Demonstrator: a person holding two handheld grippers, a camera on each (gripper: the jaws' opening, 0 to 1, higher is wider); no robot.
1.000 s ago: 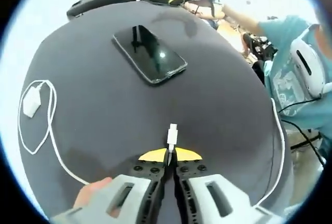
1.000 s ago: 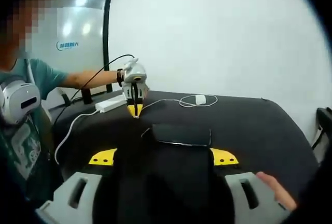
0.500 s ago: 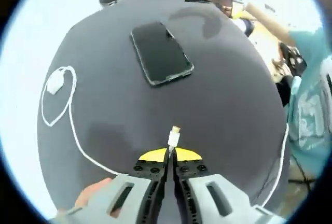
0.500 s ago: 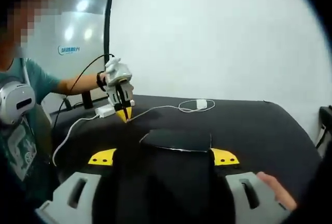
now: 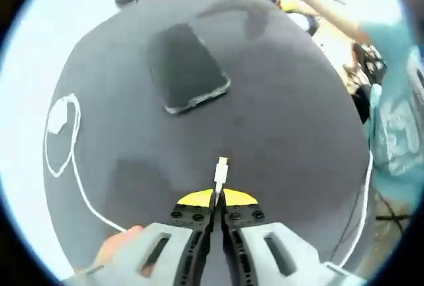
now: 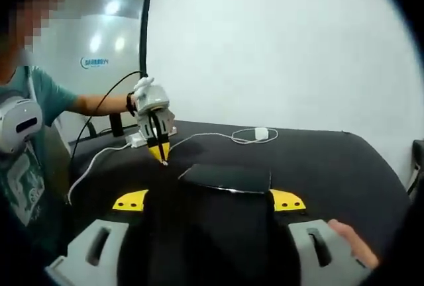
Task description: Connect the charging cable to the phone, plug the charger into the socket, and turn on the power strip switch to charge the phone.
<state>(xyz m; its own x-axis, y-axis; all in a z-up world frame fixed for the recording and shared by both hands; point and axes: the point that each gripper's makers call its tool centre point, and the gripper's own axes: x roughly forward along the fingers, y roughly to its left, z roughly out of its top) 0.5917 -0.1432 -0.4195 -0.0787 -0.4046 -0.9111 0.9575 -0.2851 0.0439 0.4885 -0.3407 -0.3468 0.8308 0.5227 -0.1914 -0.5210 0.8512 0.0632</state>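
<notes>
1. Dark cloth covers the counter (image 5: pixel 285 134), and the phone (image 5: pixel 187 67) lies flat on it, screen up.
2. Beyond the phone's near short edge, the left gripper (image 5: pixel 216 201) has its jaws pressed together on the cable plug (image 5: pixel 220 170), whose metal tip points roughly toward the phone.
3. From the plug the white cable (image 5: pixel 73 167) loops away to the charger (image 5: pixel 59 117), which rests well to the side of the phone.
4. The right gripper (image 6: pixel 209 200) has its jaws spread wide on both sides of the phone, not clearly touching it.
5. To do this step well, I think the right gripper should first steady the phone; then the plug must come level with the counter and straight into the port.
6. The port itself is too small to make out, and the phone is blurred in the left gripper view.
7. A white block (image 6: pixel 136 140) behind the left gripper may be the power strip, but I cannot tell for sure.
</notes>
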